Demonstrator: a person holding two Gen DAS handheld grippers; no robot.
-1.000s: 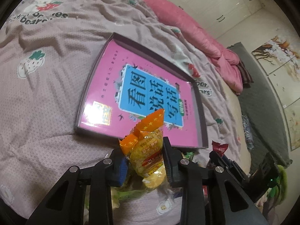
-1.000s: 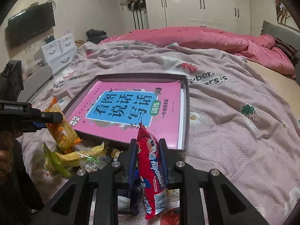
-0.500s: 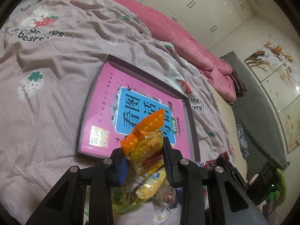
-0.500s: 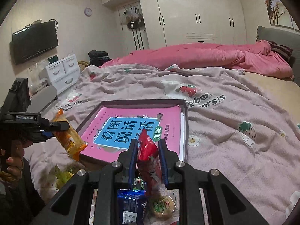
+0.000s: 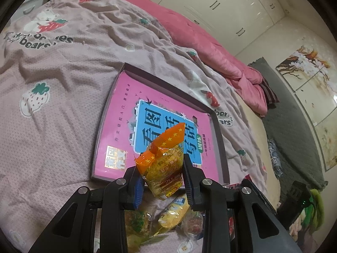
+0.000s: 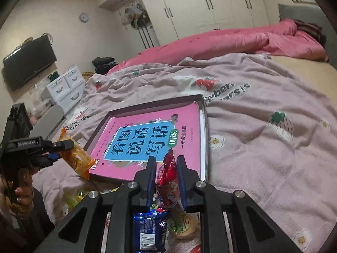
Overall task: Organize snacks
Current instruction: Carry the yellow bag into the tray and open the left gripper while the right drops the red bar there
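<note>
My left gripper (image 5: 162, 176) is shut on an orange and yellow snack packet (image 5: 165, 162) and holds it in the air at the near edge of the shallow tray (image 5: 219, 130). The tray holds a pink book (image 5: 118, 130). From the right wrist view the left gripper (image 6: 63, 146) and its packet (image 6: 75, 158) hang at the tray's left corner. My right gripper (image 6: 166, 168) is shut on a red snack packet (image 6: 168, 179), held upright above the tray's (image 6: 155, 103) near edge.
Loose snacks lie on the bedspread below the grippers: a yellow packet (image 5: 174, 213), a green one (image 5: 137, 221), a blue packet (image 6: 149, 232) and a yellow-green one (image 6: 183, 223). A pink duvet (image 6: 231, 44) lies along the far side. White drawers (image 6: 65, 88) stand left.
Both grippers have lifted their packets up off the snack pile and now hold them higher, at the tray's near edge. Both stay shut.
</note>
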